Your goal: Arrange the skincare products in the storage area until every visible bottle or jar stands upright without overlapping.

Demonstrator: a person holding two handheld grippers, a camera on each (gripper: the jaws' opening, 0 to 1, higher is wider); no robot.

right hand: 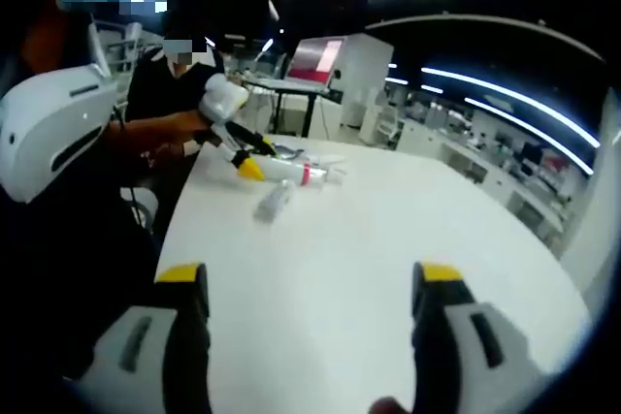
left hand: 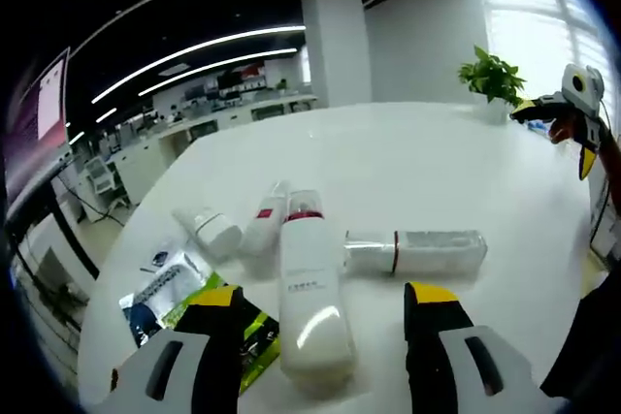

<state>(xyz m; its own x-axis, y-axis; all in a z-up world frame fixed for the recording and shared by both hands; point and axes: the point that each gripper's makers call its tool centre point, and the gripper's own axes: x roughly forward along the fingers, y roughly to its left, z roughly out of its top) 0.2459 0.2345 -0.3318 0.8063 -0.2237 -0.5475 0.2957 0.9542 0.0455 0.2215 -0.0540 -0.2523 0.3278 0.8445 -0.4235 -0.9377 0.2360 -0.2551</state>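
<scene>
Several skincare bottles lie flat on the white table [left hand: 388, 162]. A large white bottle with a red ring [left hand: 310, 298] lies lengthwise between the jaws of my left gripper [left hand: 323, 292], which is open around it without touching. To its right lies a clear tube with a red band [left hand: 417, 251]. On its left lie a small white bottle with a red label [left hand: 264, 225] and a stubby white bottle [left hand: 209, 232]. My right gripper [right hand: 310, 276] is open over bare table, far from the bottles [right hand: 291, 174]. It also appears at the table's far edge [left hand: 572, 118].
Green packets [left hand: 228, 322] and a blue-white packet [left hand: 155, 293] lie by the left jaw. A potted plant [left hand: 492, 75] stands at the far side. A person in dark clothes [right hand: 165, 94] sits at the table end, near a white device [right hand: 49, 133].
</scene>
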